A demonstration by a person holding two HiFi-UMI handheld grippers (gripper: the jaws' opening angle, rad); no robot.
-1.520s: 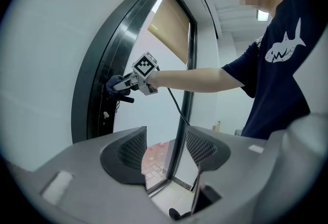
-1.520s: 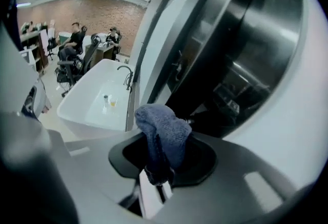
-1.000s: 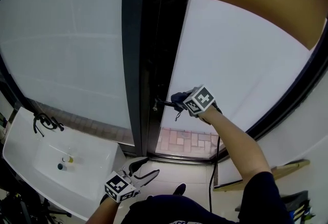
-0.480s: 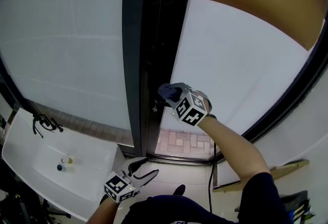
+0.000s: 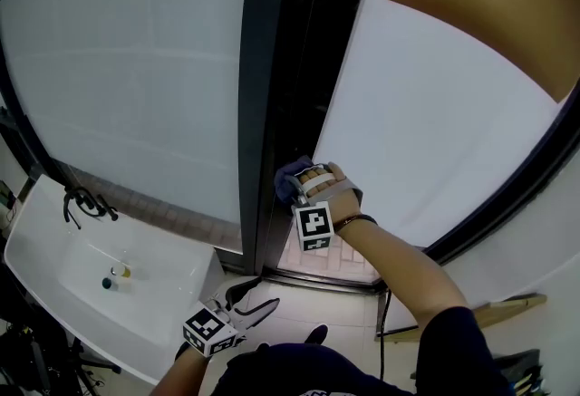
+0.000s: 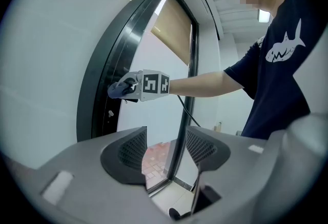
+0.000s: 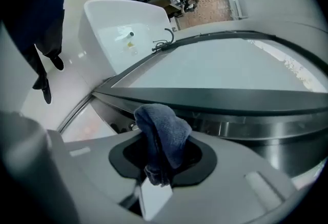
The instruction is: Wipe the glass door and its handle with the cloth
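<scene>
Readable text: none that I can see.
Marker cubes [image 5: 314, 228]: black-and-white square patterns, no letters or digits.
Shirt [image 6: 285, 48]: white shark drawing, no legible words.

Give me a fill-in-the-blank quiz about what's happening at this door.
The right gripper is shut on a blue ____ beside the dark door frame.
The left gripper hangs low with its jaws ____ and nothing between them.
At the lower left of the head view stands a white ____.
Missing words: cloth; open; sink.
</scene>
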